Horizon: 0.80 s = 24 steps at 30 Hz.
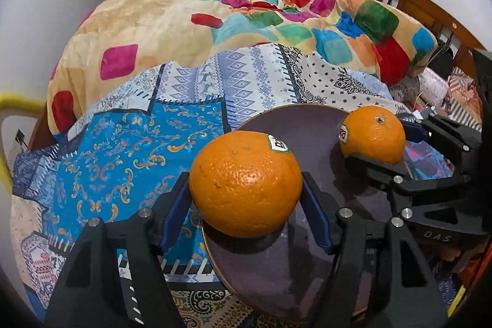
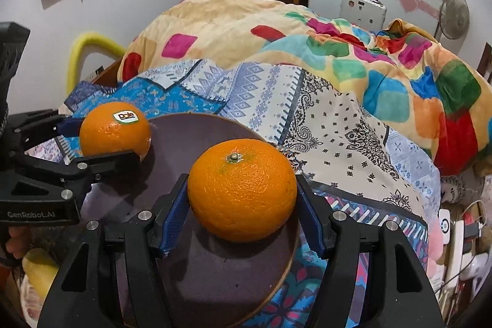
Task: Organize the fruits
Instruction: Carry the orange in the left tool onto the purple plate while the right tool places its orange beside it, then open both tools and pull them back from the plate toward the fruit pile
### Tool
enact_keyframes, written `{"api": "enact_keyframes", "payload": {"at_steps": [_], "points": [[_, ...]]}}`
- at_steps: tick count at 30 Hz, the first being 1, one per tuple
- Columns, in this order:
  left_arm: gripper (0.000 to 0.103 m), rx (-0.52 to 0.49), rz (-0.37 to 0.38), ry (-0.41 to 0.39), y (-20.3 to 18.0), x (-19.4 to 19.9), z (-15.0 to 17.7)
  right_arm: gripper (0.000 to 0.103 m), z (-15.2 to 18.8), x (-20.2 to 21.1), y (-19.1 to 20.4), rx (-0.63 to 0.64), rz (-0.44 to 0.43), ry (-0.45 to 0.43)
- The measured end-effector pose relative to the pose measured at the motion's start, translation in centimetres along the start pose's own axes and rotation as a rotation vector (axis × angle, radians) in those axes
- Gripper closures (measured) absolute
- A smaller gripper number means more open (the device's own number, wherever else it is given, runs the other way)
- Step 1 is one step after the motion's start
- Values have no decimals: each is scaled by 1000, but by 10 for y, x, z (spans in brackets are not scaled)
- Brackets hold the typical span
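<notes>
Each gripper, left and right, clamped one orange above the plate (patterned bedsheet beneath, rumpled blanket behind).

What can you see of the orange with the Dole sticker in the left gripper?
The round orange with the Dole sticker has glossy, pebbled peel and a white, green-edged label on its upper side. It sits between the blue pads of the left gripper, which is shut on it, one pad on each side. It is over the near-left edge of the dark purple round plate, with a shadow beneath; whether it rests on the plate cannot be told. It is apart from the other orange.
</notes>
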<state>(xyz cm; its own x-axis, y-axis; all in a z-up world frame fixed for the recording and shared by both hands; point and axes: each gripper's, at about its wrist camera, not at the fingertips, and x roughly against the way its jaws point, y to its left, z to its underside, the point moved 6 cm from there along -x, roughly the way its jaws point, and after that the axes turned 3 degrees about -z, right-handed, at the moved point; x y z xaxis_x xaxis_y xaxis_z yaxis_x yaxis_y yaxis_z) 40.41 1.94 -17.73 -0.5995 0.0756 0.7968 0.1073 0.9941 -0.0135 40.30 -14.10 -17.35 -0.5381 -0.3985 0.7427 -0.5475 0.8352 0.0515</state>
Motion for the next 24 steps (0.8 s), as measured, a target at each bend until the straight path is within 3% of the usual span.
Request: {"api": "enact_keyframes", "payload": {"at_steps": [6, 8, 16, 24], "points": [[28, -11, 3, -49, -3, 14, -4, 40, 0, 3, 5, 18, -3, -1], [23, -3, 1, -83, 0, 26, -7, 33, -3, 10, 5, 17, 2, -25], [23, 9, -31, -136, 10, 67, -4, 31, -5, 54, 7, 24, 42, -100], [23, 14, -39, -173, 7, 116, 29, 30, 4, 116, 22, 27, 49, -206]]}}
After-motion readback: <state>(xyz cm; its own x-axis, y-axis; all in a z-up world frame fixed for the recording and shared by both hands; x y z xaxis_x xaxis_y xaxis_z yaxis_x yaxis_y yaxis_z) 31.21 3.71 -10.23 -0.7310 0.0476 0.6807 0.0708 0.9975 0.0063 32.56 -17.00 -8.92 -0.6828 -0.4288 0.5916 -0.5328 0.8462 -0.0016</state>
